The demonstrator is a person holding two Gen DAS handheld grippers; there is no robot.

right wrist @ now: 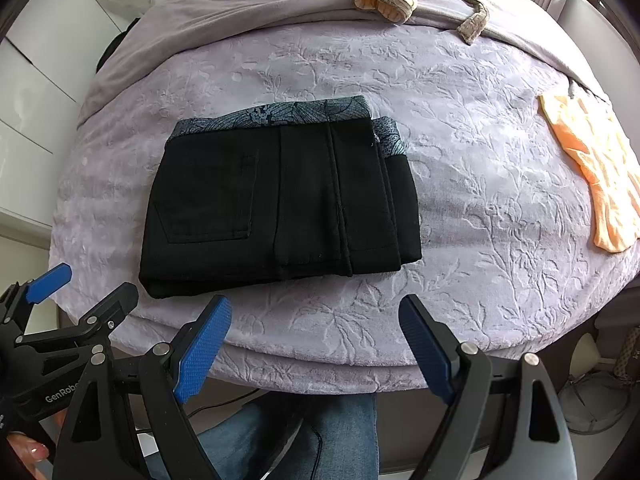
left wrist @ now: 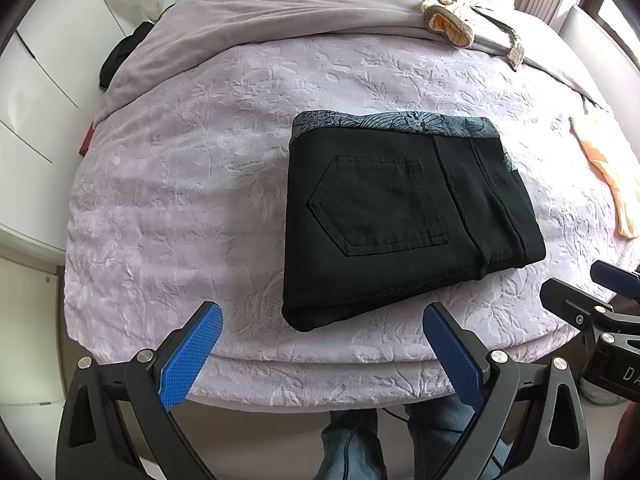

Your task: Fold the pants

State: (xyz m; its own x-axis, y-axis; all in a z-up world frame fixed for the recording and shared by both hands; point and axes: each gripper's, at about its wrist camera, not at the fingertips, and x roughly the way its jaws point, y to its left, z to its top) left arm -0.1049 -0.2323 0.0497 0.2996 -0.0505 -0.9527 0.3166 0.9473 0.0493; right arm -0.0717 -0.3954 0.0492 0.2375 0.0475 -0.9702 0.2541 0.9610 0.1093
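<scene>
The black pants lie folded on the lilac bed. Left gripper and right gripper hover at its six o'clock edge, jaws released, grasping nothing.

Left tongs and right tongs side by side, angled steeply downward, jaws wide apart, empty.

Folded pants lie on bed right before you, near front edge. Your left tongs and right tongs hang over that edge, apart from pants. Garment lies right of pants; clothes heap far behind.
</scene>
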